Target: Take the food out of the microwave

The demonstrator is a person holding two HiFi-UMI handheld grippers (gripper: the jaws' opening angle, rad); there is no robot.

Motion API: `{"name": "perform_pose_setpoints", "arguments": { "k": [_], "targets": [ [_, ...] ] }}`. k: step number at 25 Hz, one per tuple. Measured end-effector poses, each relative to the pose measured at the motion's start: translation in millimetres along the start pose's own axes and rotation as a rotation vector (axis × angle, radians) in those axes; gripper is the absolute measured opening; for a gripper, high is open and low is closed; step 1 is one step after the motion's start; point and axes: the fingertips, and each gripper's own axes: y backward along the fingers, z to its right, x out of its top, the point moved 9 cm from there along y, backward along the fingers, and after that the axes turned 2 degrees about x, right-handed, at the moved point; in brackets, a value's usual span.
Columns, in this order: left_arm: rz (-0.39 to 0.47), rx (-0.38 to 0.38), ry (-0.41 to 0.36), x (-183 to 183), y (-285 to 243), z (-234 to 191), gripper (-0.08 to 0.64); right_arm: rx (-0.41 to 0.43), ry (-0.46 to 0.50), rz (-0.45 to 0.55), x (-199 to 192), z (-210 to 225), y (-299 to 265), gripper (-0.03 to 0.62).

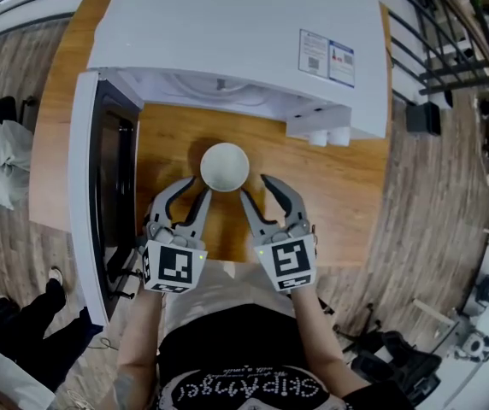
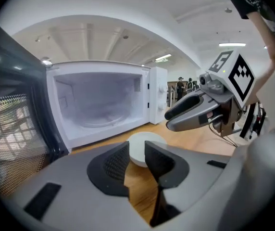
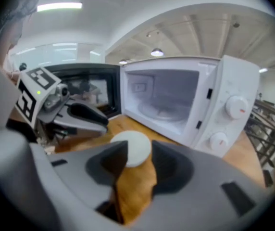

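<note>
We see the microwave (image 1: 227, 24) on a wooden table (image 1: 347, 203), its door (image 1: 103, 186) swung wide open. The cavity is white inside, w/ a round glass turntable (image 3: 162, 112) on its floor. The white bowl (image 1: 225, 166) is out of the microwave: it sits on the table just in front of the open cavity, roughly centred on the opening. We can't tell what's in it; from above it reads plain white.

Both grippers hang on the side of the bowl away from the microwave, pointing toward the cavity & tilted down. The left gripper (image 1: 195, 188) is the one nearer the microwave's door side. Its jaws stand apart w/ a narrow gap & nothing btwn the pads. In the left gripper view the bowl shows through that gap, beyond the tips, w/ bare table under the jaws.

The right gripper (image 1: 255, 186) is toward the microwave's panel side, where two knobs (image 3: 236, 107) show. Its jaws are spread somewhat wider & also grip nothing; the bowl is again ahead of the tips, closer to the microwave than they are.

In the head view the inner tip of each gripper lies just beside the bowl's rim; whether either touches it we can't tell.

Stickers (image 1: 328, 56) sit on the microwave's top, toward the knob side. The person's dark printed top (image 1: 244, 374) shows across the table from the microwave.
</note>
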Motion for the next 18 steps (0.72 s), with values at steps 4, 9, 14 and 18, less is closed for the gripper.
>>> {"name": "perform_pose_setpoints", "arguments": {
  "k": [4, 9, 14, 18],
  "targets": [
    [0.157, 0.049, 0.047, 30, 12, -9, 0.049, -0.054, -0.055, 0.095, 21, 10, 13, 0.064],
    [0.273, 0.044, 0.071, 65, 28, -14, 0.032, -0.086, -0.131, 0.191, 47, 18, 37, 0.038],
    [0.337, 0.055, 0.135, 93, 44, -16, 0.032, -0.109, -0.154, 0.268, 77, 27, 64, 0.038],
    [0.379, 0.060, 0.184, 119, 58, -19, 0.031, -0.132, -0.166, 0.318, 100, 29, 87, 0.037]
  ]
}}
